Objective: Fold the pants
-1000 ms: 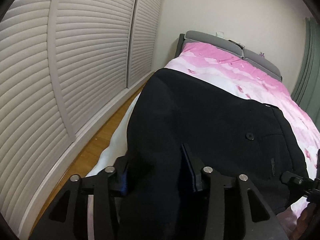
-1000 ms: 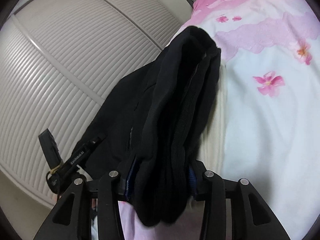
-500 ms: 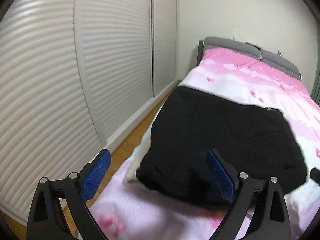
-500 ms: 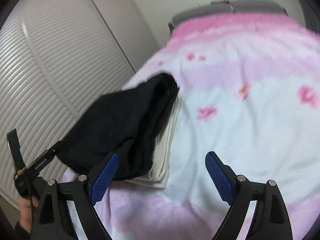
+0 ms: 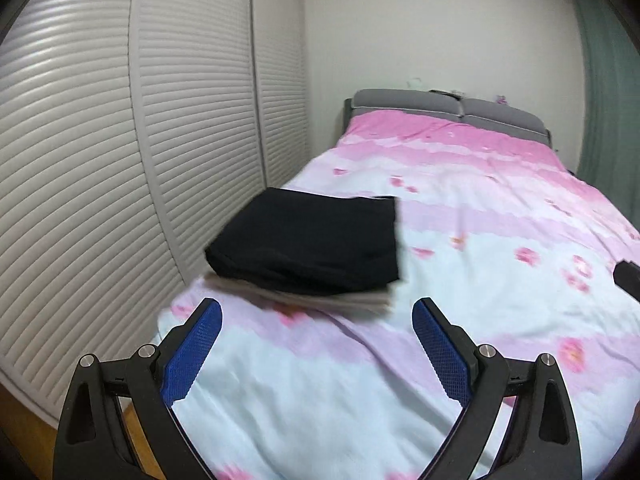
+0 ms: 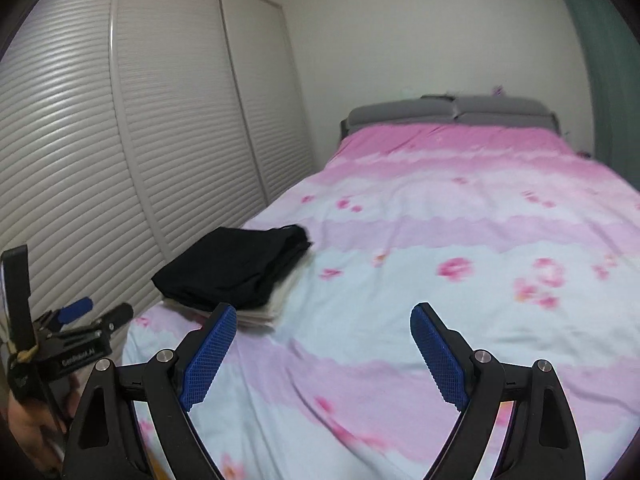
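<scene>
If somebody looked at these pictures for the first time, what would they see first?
Probably the big bed with its pink flowery cover, filling most of both views. Next, the folded black pants on a pale folded cloth near the bed's left edge, beside the slatted wardrobe doors. Up close, the left gripper and right gripper gape open, empty.

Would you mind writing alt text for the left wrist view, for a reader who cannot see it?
Folded black pants lie on a folded pale cloth near the left edge of a pink floral bed. The open left gripper hovers in front, holding nothing. White slatted doors line the left wall.
</scene>
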Tool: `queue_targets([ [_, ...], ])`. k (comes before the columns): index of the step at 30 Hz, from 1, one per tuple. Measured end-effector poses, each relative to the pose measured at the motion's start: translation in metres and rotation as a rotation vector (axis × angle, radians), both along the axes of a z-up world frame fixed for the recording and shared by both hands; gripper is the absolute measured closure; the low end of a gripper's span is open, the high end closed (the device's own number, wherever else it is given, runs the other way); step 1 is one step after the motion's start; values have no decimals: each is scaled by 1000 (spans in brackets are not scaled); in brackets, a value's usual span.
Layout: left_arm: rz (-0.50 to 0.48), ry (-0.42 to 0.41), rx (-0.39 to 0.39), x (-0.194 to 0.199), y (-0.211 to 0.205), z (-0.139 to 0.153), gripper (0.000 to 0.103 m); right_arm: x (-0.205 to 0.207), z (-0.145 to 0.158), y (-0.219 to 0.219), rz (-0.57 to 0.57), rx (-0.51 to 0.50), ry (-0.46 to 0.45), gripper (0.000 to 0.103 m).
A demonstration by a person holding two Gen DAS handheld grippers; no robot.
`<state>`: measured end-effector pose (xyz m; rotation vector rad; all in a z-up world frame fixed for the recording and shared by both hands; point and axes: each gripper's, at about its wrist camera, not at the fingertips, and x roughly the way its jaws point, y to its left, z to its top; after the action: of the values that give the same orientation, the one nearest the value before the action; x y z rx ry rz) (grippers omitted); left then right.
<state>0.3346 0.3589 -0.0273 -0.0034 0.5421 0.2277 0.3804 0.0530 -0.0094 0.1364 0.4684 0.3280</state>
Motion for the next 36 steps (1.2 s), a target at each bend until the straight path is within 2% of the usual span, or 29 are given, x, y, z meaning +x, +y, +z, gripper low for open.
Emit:
queue_targets([
  [3, 3, -46, 3, -39, -49, 8, 6, -48, 12, -42, -55, -32, -36, 14],
  [7, -63, -66, -32, -83, -113, 11, 6, -107, 26, -100, -129, -61, -64, 14],
  [13, -153, -88, -70, -132, -184, 22, 6, -181, 37, -181, -250, -120, -81, 14],
  [20, -248, -115, -18, -181, -251, 31, 5, -248, 35, -245, -366, -149, -48, 14],
  [24, -273, -100, -9, -198, -271, 28, 5, -266, 39, -256, -376, -136, -18, 14],
  [29, -269, -84, 19, -215, -288, 23, 4, -285, 41, -247, -389, -193, -63, 13],
  [33, -238, -92, 15, -226, -289, 23, 0, -301, 41, -244, -405, -206, -87, 13],
  [36, -216, -72, 9, -233, -282, 21, 0, -310, 39, -247, -412, -175, -90, 13],
])
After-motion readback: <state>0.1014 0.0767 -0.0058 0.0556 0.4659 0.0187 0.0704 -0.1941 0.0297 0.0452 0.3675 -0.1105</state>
